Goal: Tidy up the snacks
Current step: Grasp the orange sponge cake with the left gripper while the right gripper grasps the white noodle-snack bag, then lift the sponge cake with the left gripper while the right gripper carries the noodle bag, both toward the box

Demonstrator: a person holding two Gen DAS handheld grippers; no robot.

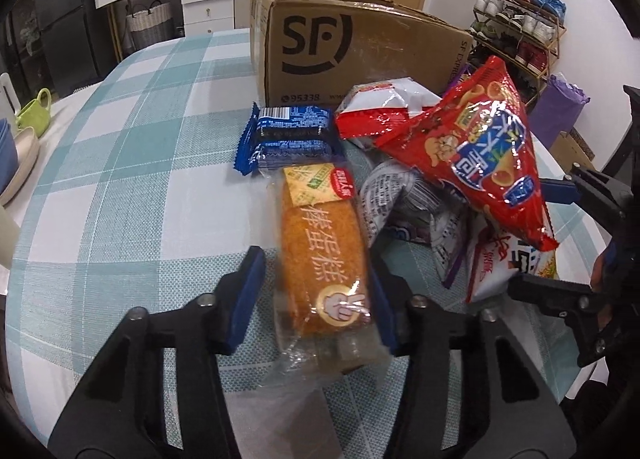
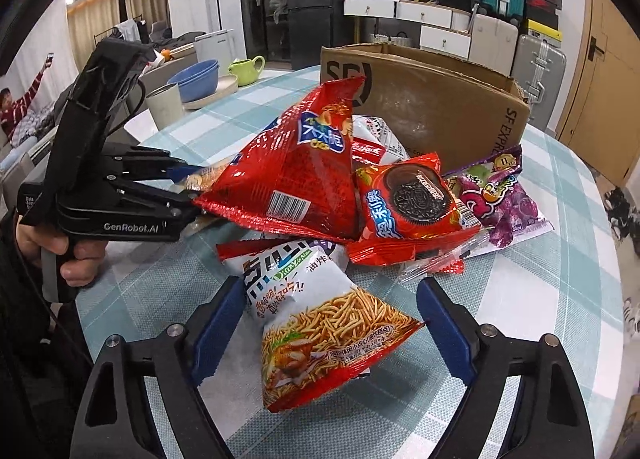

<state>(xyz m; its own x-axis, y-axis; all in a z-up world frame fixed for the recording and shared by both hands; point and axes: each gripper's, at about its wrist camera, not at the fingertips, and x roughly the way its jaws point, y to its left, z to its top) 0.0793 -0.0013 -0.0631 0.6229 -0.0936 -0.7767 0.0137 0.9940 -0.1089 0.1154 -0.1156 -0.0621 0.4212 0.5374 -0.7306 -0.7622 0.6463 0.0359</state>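
Note:
An orange cake roll in a clear wrapper lies on the checked cloth, and my left gripper is shut on its near end. In the right wrist view that gripper pokes under a big red chip bag. My right gripper has its blue pads against both edges of a white and red noodle snack bag. Behind lie a red cookie pack, a purple candy bag and two blue packs. An open cardboard box stands at the back.
Blue bowls, a green cup and a pale tumbler sit at the table's far left. A hand holds the left gripper's handle. A shoe rack stands beyond the table's right edge.

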